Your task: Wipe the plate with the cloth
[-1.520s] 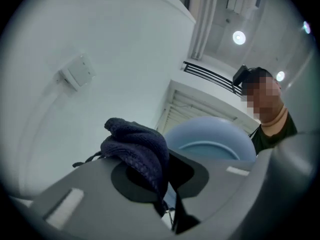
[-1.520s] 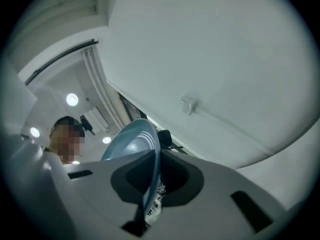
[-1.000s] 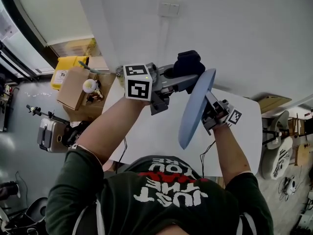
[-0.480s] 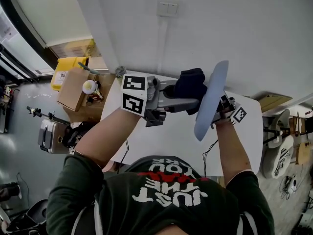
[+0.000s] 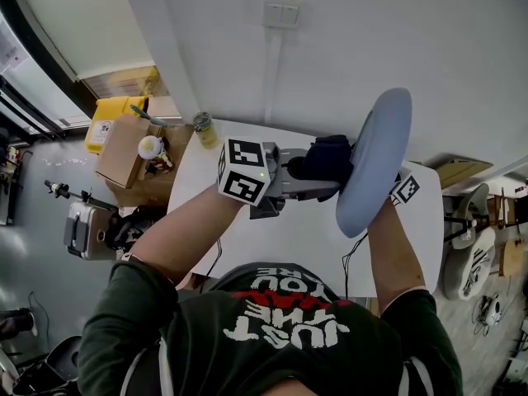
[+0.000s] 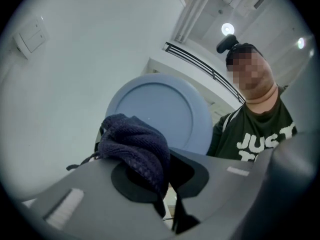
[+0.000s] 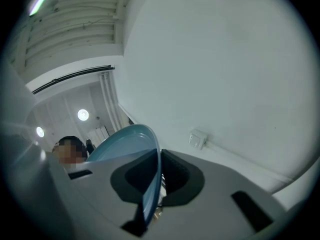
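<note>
A light blue plate (image 5: pixel 375 159) stands on edge in the air above the white table (image 5: pixel 272 238). My right gripper (image 7: pixel 149 194) is shut on its rim; in the head view the plate hides all of that gripper except its marker cube (image 5: pixel 406 190). The plate (image 7: pixel 127 141) rises between those jaws. My left gripper (image 5: pixel 312 174) is shut on a dark navy knitted cloth (image 5: pixel 327 158). The cloth lies against the plate's left face. In the left gripper view the cloth (image 6: pixel 134 145) bulges over the jaws of the left gripper (image 6: pixel 162 186), with the round plate (image 6: pixel 165 109) just behind.
A small jar (image 5: pixel 203 128) stands at the table's far left corner. Left of the table are a cardboard box (image 5: pixel 128 148) and a yellow container (image 5: pixel 111 114). A wall switch (image 5: pixel 281 12) is on the white wall. A chair (image 5: pixel 469 258) is at the right.
The plate has risen and moved right, its face turned more toward the camera. The left gripper with the cloth has followed to the right and dropped lower, staying at the plate's face.
</note>
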### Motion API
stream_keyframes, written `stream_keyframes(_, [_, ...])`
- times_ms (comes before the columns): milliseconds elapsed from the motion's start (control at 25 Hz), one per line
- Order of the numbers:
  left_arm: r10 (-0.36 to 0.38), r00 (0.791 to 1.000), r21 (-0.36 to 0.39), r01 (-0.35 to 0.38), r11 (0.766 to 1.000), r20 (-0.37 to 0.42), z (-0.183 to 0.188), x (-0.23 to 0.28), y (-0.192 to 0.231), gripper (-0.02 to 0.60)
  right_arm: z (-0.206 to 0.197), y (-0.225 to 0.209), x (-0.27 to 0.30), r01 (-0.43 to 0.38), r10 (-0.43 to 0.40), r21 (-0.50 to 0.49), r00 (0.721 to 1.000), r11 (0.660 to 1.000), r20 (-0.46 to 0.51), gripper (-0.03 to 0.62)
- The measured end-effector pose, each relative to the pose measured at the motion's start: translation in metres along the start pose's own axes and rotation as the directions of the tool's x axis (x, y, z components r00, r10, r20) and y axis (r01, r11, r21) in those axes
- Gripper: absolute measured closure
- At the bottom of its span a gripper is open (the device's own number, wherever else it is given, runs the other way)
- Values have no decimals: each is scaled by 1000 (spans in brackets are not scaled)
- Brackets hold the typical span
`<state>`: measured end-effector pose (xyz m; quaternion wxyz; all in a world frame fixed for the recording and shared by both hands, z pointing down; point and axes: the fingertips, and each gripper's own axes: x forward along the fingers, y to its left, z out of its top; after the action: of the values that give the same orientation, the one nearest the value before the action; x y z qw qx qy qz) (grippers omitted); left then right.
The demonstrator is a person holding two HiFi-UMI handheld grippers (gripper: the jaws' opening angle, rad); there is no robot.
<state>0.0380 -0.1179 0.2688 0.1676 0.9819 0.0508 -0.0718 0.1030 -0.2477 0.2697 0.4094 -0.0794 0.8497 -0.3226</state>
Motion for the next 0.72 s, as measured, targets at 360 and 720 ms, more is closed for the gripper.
stream_keyframes(360, [111,993,-4,-112,994,-28,-5,1,31,537,-27,16,10,-52,54,31,995,998,-79,580])
stream_keyframes(720, [181,983,-55,-179,982,39,13,-16,50,537,-49,15,-4,-28,33,35,988,999,-152,580])
